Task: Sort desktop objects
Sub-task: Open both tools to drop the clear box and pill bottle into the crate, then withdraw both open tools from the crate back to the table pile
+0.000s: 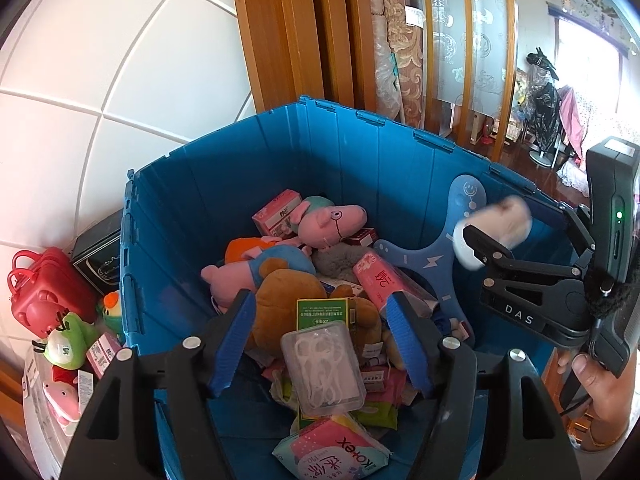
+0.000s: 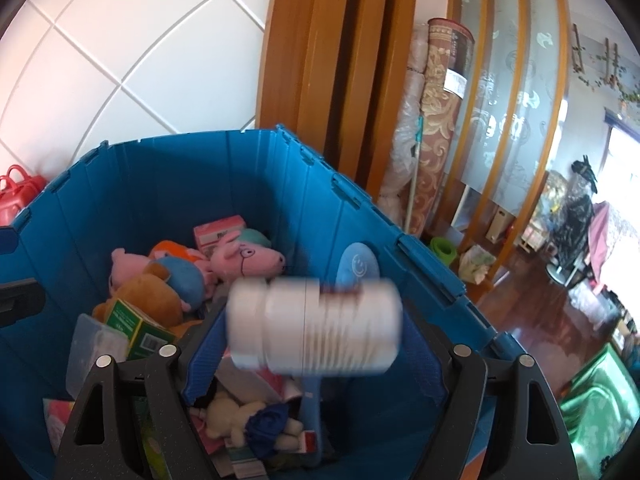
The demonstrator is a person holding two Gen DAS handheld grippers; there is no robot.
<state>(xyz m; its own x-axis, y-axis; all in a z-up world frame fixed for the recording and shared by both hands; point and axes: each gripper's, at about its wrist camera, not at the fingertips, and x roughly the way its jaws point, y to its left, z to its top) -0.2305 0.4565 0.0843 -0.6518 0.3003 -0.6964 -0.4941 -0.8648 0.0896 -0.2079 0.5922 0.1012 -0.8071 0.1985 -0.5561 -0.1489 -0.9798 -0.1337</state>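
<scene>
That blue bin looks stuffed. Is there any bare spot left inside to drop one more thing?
Little. The blue bin shows bare floor only along its left wall, beside the pink pig toy, and a strip at the near wall below the clear floss box. The middle is heaped with plush toys and packets. The right side is filled by the blue smiley board.

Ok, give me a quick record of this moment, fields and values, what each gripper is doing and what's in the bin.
container: blue bin, open top
bin contents: plush toys, small boxes, tissue packs, clear floss-pick box
left gripper: open, over the bin, holding nothing
right gripper: white bottle lying sideways between its fingers, blurred, above the bin
outside bin, left: red toy case
</scene>
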